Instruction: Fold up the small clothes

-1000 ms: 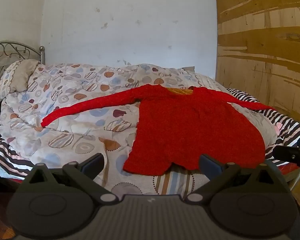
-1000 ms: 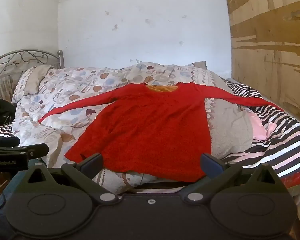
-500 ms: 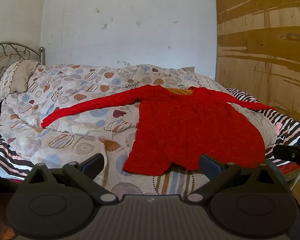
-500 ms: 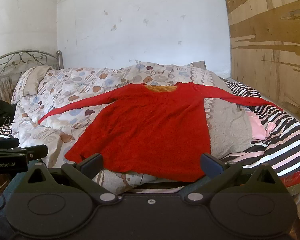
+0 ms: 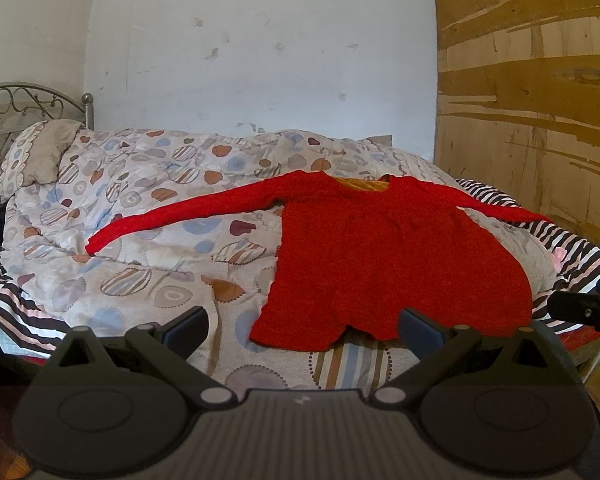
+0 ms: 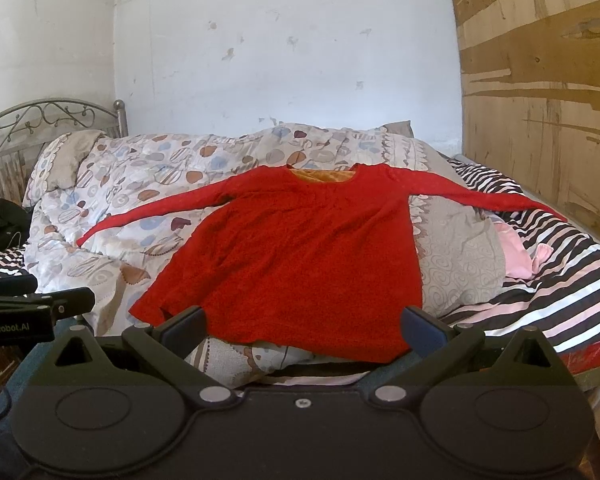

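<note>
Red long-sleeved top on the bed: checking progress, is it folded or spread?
Spread: the red long-sleeved top lies flat, both sleeves stretched outward.

Top (image 5: 380,256) flat on quilt (image 5: 148,208), pillow (image 5: 40,152) far left, garment (image 6: 518,254) right.

Looked like a bedroom in a home. Showed a made-up bed with a patterned quilt (image 6: 148,184) across the middle of the frame, a pillow (image 5: 40,156) and a scrolled metal headboard (image 6: 40,116) at the left edge, striped sheets (image 6: 560,272) at lower right. Backed by a scuffed white plaster wall (image 5: 260,60), with bare plywood panelling (image 6: 540,100) filling the right side.
</note>
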A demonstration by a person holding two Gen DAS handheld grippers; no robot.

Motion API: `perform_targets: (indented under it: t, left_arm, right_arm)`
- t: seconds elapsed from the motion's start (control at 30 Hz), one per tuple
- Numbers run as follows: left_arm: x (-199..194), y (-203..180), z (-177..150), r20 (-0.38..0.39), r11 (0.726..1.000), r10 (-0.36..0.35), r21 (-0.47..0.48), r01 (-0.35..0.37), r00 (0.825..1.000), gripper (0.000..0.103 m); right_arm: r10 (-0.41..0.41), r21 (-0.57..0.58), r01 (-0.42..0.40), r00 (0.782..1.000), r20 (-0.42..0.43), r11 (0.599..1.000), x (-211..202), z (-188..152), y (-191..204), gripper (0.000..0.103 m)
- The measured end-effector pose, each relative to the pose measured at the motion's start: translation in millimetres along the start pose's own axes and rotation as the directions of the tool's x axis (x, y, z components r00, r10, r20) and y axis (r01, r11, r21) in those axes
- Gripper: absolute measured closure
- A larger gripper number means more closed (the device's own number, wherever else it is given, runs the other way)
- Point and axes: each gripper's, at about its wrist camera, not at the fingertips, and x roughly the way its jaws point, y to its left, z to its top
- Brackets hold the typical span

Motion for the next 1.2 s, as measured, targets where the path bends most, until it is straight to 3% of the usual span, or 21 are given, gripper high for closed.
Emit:
perform_targets:
  t: [1.2]
  left_arm:
    - [-0.6,1.3,-0.5,0.003,1.0,-0.001,0.0,0.001,1.0,0.0]
  right_arm:
    - [0.002,-0.002,-0.002,1.0,-0.009,1.0,1.6,-2.1,2.8,0.0]
